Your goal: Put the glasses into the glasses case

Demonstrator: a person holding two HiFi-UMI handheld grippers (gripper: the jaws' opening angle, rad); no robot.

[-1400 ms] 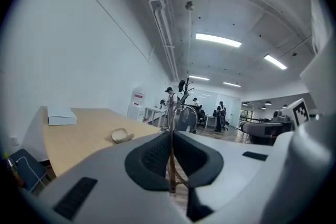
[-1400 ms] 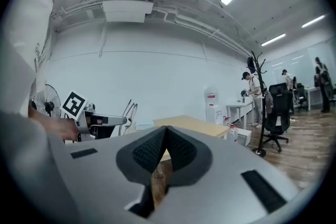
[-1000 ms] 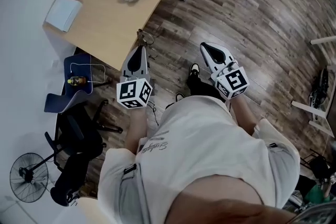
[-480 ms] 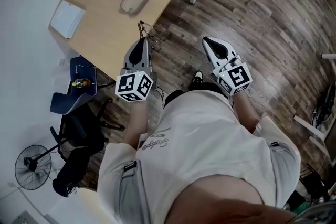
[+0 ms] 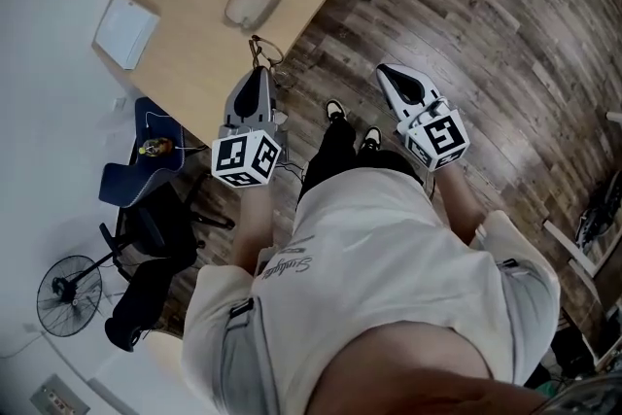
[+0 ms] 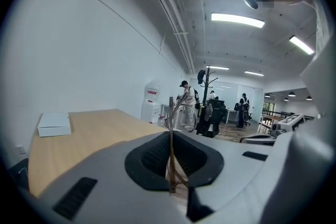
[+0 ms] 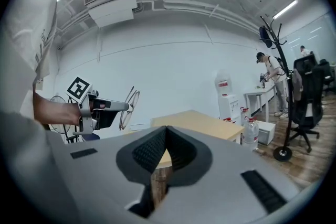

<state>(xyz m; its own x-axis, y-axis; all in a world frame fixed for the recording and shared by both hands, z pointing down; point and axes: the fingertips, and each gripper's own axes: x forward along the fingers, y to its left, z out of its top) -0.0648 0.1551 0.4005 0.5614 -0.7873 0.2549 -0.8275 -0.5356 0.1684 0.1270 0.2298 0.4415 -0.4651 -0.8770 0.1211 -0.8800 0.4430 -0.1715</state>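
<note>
Wooden desk [image 5: 190,29] bears the glasses case [image 5: 250,3], plank floor [image 5: 486,34] beside.

the person wears a loose white t-shirt [image 5: 379,258] with a small line of dark script on one side, black trousers [image 5: 328,155] and dark shoes [image 5: 334,110] with pale trim. the left gripper [image 5: 258,73] and the right gripper [image 5: 383,70] are pale grey wedge-shaped shells (each with a black ribbed hollow around the jaws), and each carries a cube [image 5: 247,159] of black-and-white square markers.
</note>
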